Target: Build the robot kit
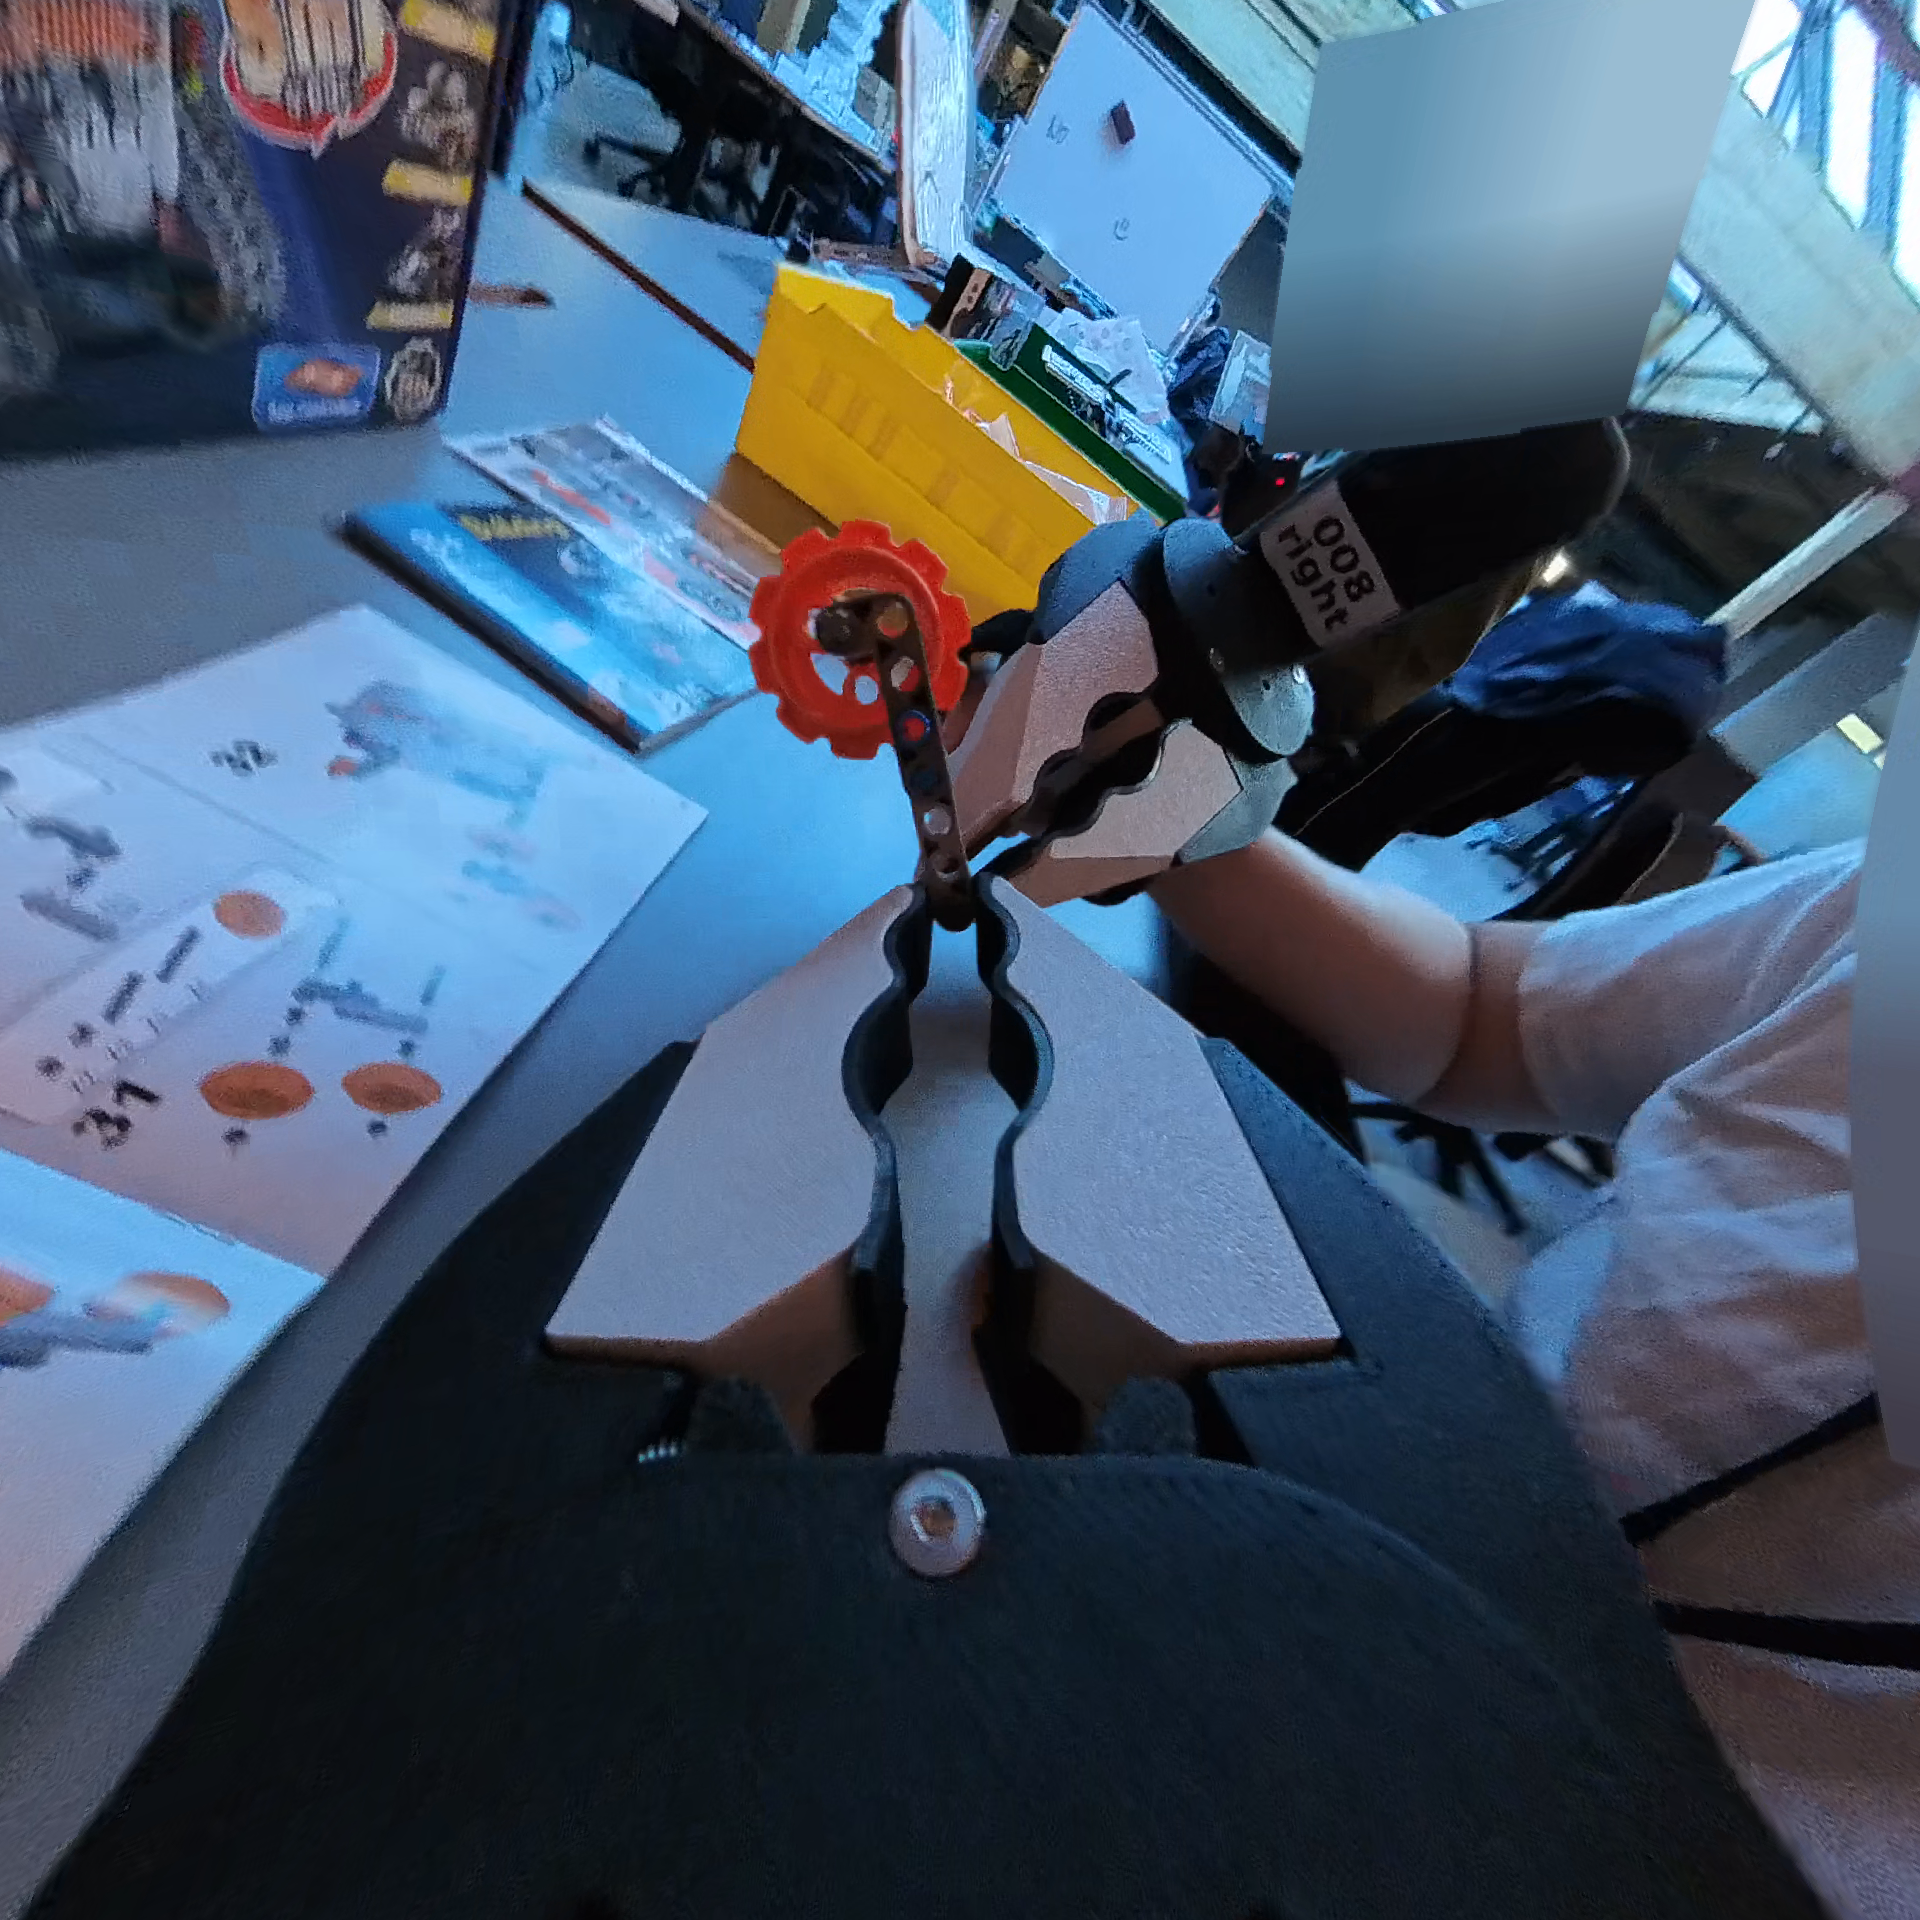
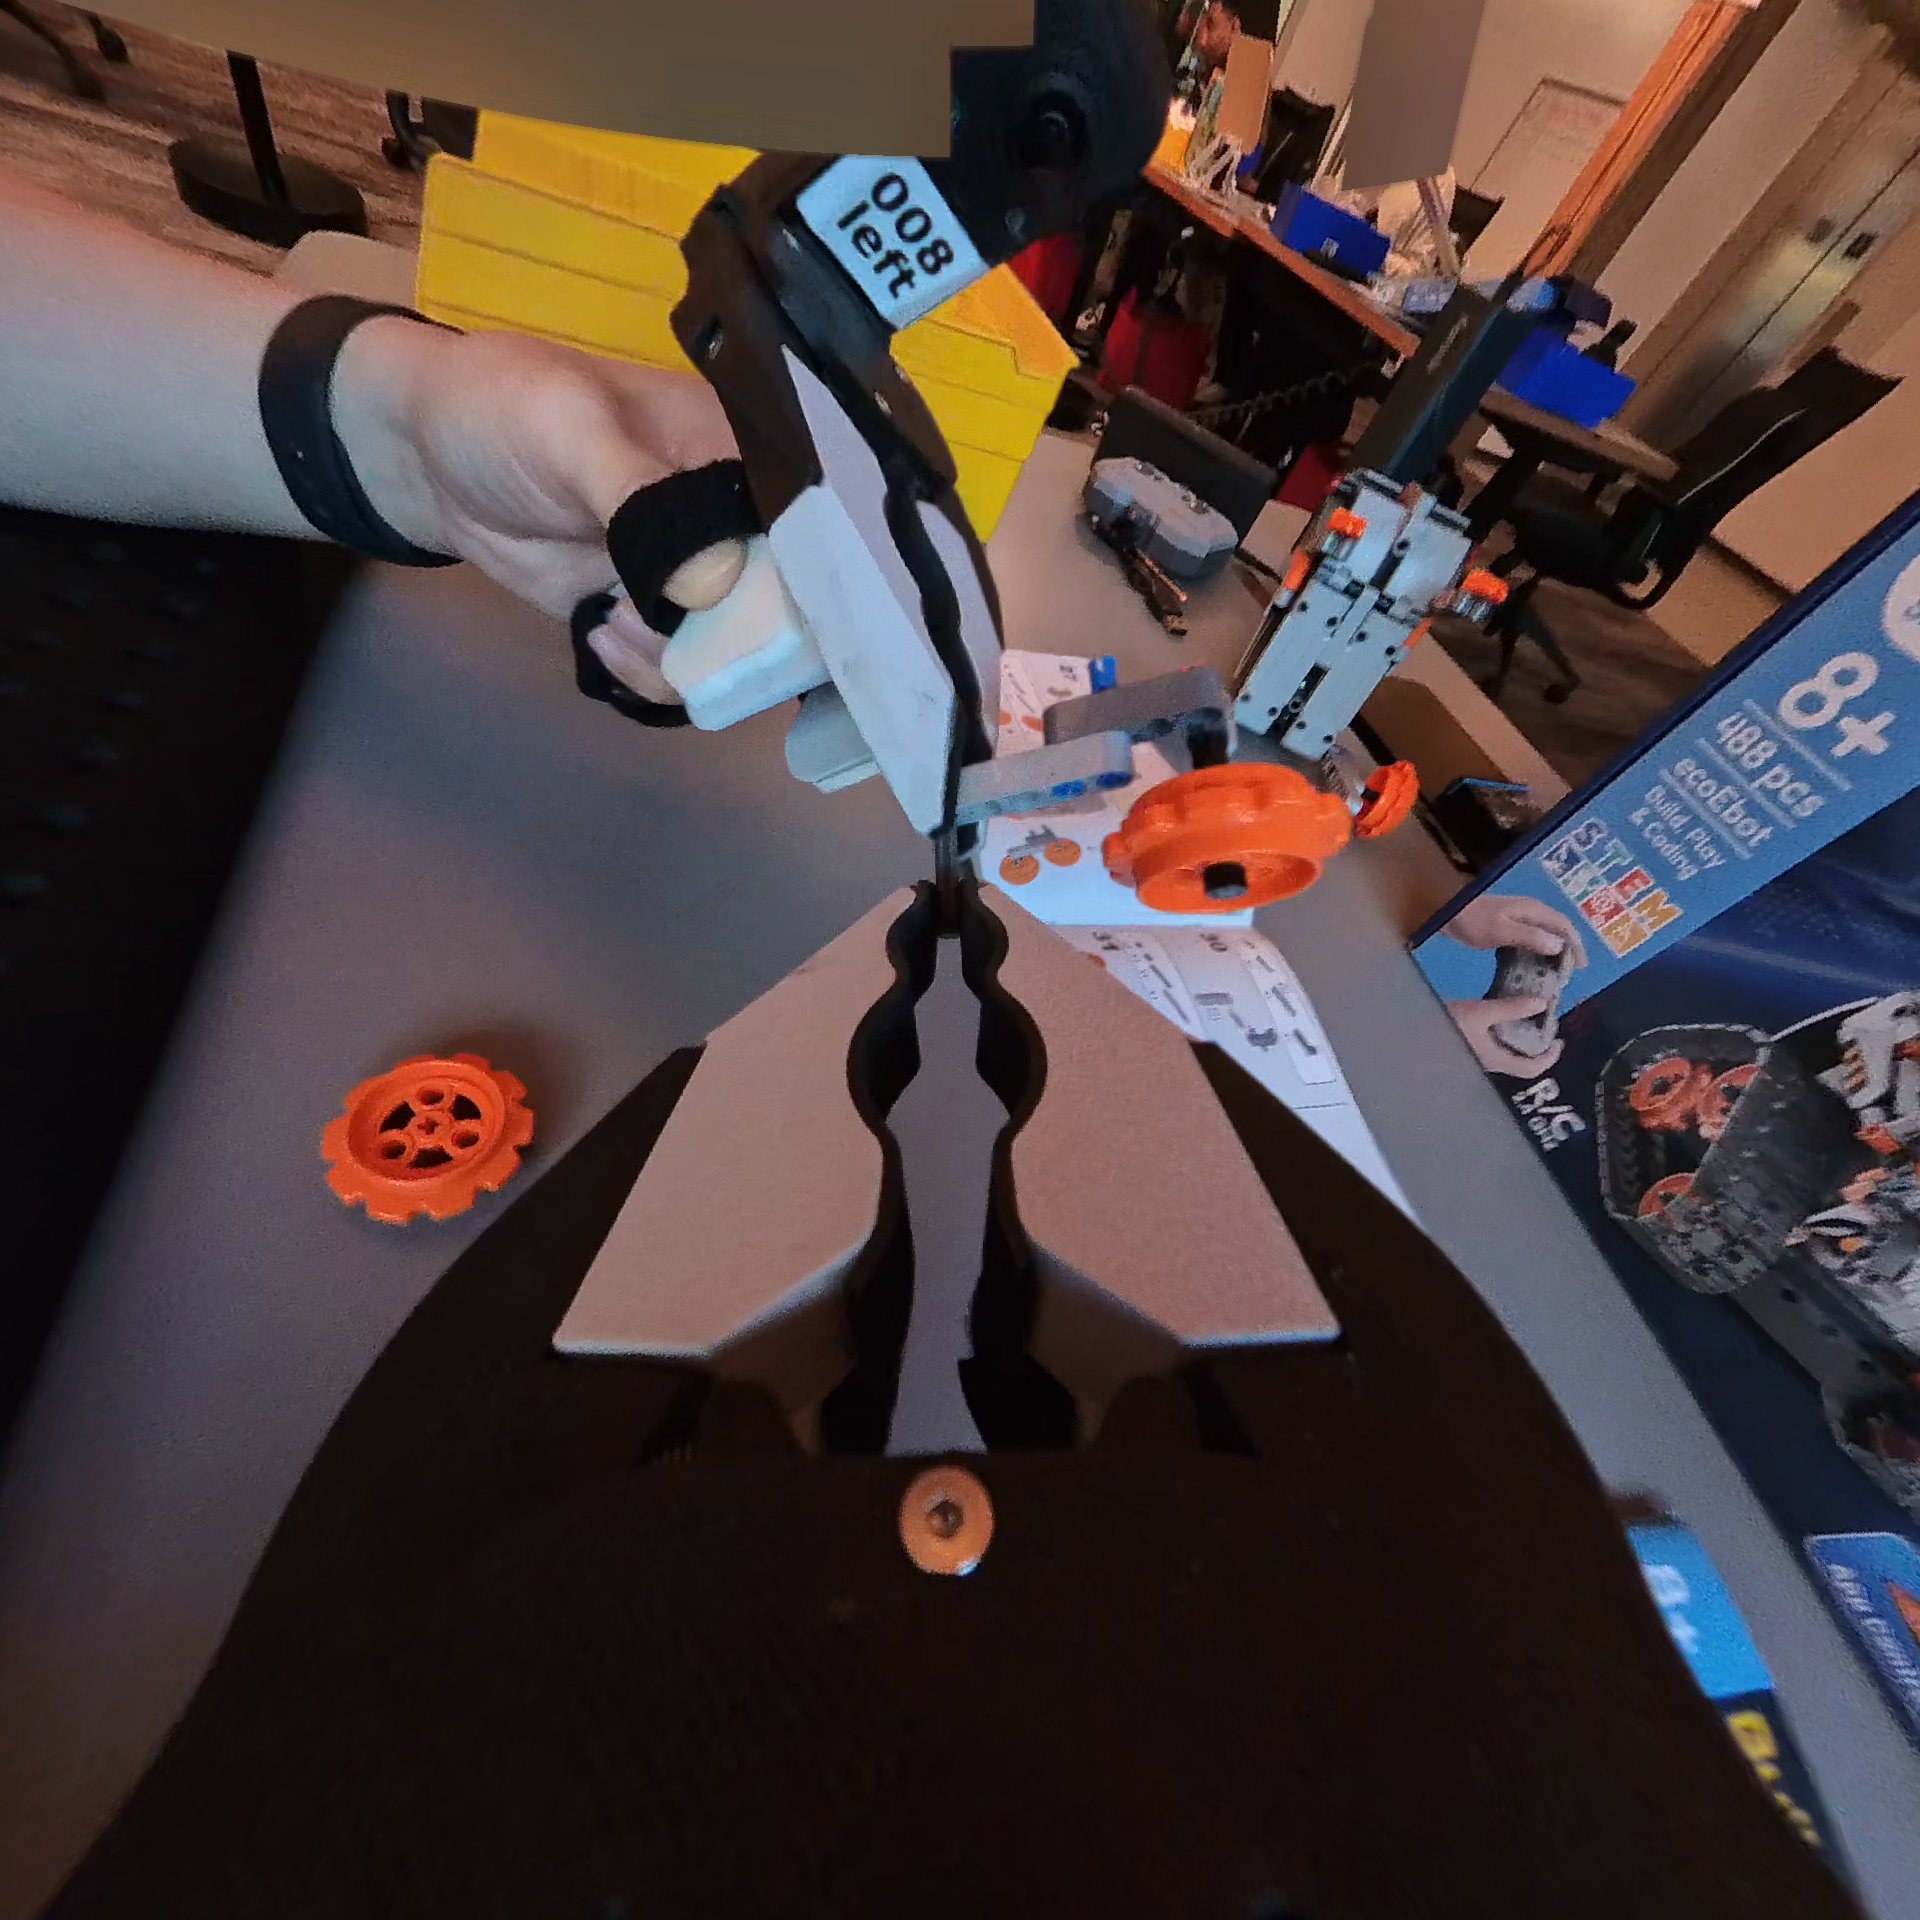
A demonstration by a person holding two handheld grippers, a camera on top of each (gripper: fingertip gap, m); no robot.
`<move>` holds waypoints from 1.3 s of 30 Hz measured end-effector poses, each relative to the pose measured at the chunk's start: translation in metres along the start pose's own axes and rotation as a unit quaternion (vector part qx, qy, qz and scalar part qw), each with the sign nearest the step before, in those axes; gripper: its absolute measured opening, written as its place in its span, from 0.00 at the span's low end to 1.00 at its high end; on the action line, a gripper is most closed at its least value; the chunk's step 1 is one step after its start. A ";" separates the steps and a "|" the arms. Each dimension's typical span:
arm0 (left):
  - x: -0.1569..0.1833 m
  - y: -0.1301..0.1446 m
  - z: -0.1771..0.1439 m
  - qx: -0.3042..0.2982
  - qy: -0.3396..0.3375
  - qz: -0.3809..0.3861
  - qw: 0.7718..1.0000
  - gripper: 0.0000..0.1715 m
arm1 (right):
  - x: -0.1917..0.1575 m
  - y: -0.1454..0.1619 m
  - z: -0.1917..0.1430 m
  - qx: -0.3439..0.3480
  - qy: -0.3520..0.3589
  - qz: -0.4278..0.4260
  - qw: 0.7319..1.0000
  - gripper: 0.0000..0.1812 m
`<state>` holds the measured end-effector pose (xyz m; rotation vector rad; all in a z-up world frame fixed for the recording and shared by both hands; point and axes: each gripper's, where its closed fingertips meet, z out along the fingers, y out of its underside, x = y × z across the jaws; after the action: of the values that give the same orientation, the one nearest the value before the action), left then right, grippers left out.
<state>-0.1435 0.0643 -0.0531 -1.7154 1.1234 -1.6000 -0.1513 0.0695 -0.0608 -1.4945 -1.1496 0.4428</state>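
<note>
Above grey table [image 2: 520, 831], both grippers [image 1: 948, 899] [image 2: 948, 904] pinch a holed beam [image 1: 914, 727] carrying an orange gear [image 1: 857, 639].

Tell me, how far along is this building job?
Done, it seems: one orange wheel sits on the end of a beam, and a part-built model stands on the table. In hand: the left gripper and the right gripper both pinch that beam. Left, probably: a second wheel lies loose on the table, unattached.
</note>
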 end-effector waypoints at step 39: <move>0.006 0.011 0.009 -0.028 -0.055 0.181 0.981 0.03 | -0.003 -0.003 -0.010 -0.201 -0.077 -0.195 0.957 0.01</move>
<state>-0.1372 0.0525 -0.0609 -1.5069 1.3457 -1.2449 -0.1460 0.0619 -0.0563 -1.5391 -1.6928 0.0509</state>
